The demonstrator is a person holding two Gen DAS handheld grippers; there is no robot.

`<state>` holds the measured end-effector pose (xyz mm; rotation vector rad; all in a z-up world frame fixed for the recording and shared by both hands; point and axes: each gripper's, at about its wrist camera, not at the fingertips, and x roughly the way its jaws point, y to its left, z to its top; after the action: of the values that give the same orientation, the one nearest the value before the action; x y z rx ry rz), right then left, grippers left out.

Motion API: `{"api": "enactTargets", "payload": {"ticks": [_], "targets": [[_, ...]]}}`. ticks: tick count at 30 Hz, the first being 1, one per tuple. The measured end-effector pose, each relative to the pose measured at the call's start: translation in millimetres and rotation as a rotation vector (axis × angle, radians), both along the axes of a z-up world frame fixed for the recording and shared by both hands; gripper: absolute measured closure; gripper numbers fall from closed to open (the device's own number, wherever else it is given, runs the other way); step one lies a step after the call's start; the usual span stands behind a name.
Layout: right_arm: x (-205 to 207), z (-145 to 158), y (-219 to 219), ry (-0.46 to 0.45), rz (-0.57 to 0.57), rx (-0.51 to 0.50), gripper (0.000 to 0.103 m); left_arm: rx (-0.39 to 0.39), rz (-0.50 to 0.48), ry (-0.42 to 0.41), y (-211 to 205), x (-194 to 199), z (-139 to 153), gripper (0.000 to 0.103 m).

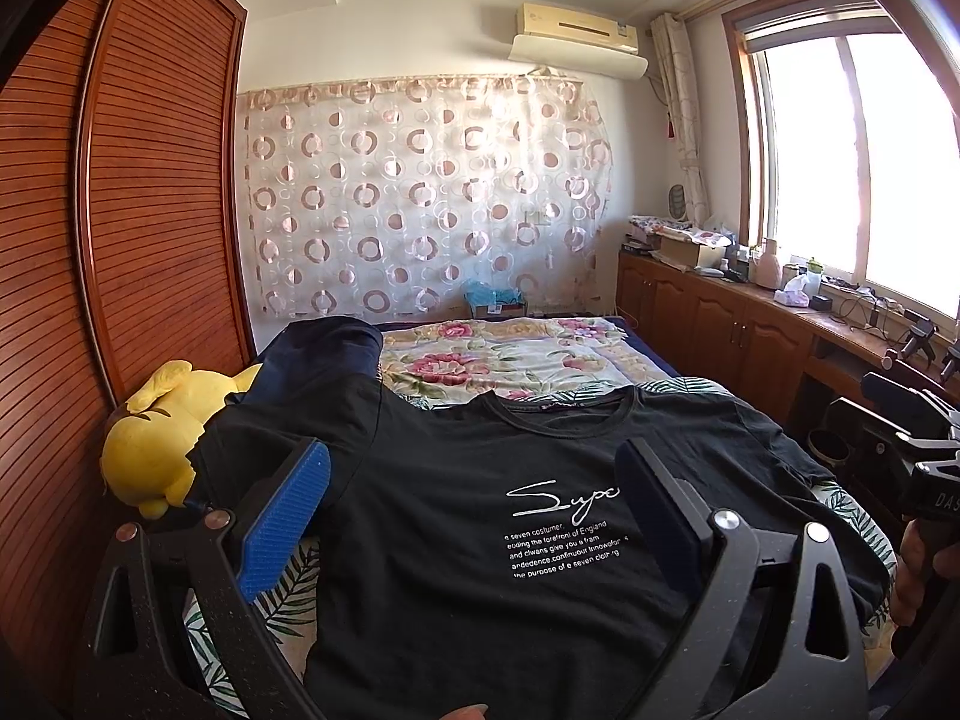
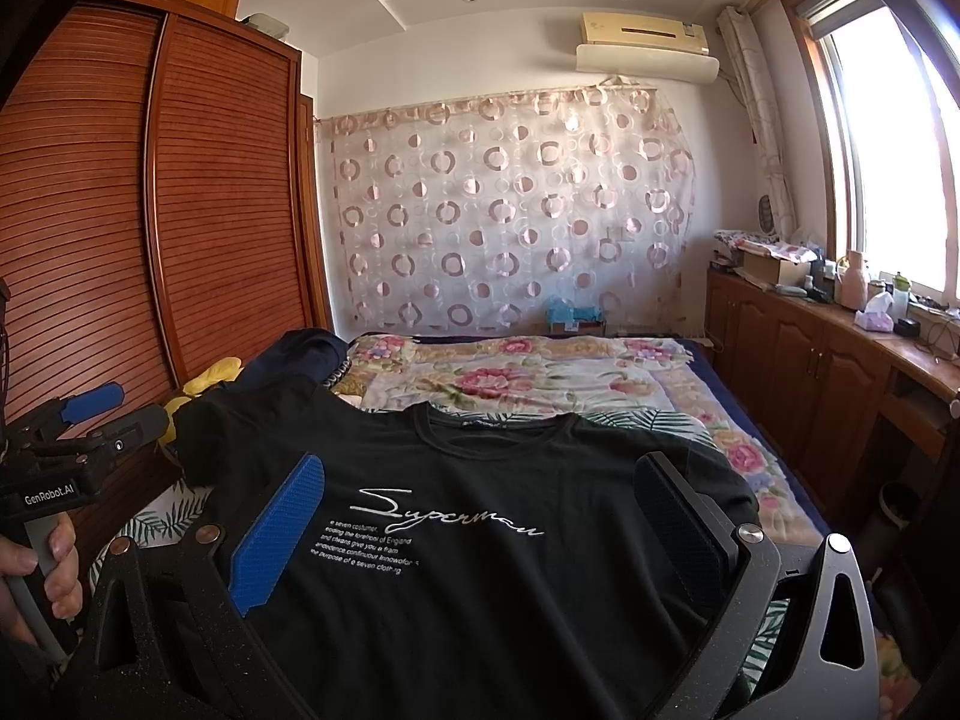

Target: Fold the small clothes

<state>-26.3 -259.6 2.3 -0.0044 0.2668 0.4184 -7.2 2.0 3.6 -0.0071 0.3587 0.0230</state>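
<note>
Two grippers hung above a black shirt point(image 1: 456, 516) that lay flat, front up, on the bed point(image 1: 600, 360), its collar pointing toward the far wall. White script and small lines of print ran across the shirt's chest. The left gripper point(image 1: 474, 498) had its fingers point(image 1: 288, 510) spread wide with nothing between them but air, one blue pad over the shirt's left sleeve side and the other dark pad over the print. The right gripper point(image 2: 480, 516) was likewise released, its fingers point(image 2: 276, 534) splayed over the shirt's chest, gripping nothing. Whether either touched the cloth could not be told. A hand point(image 2: 42, 570) held the left gripper's handle just left of the shirt, seen from the right wrist view.

Left of the shirt, a yellow plush point(image 1: 150, 450) lay against the wardrobe point(image 1: 120, 210), with the shirt's sleeve draped partly over it. Beyond the shirt's left shoulder sat a dark navy garment point(image 1: 324, 354). Beyond the collar, a floral quilt point(image 1: 510, 354) covered the bed. Right of the shirt, well apart, a wooden cabinet point(image 1: 720, 324) ran under the window point(image 1: 840, 150).
</note>
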Motion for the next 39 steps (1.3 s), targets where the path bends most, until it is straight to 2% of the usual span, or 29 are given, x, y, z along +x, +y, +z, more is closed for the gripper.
{"api": "enactTargets", "payload": {"ticks": [39], "targets": [[-2.2,0.3,1.0,-0.003,0.003,-0.004,0.0,-0.001,0.004,-0.005,1.3,-3.2,2.0,0.007]]}}
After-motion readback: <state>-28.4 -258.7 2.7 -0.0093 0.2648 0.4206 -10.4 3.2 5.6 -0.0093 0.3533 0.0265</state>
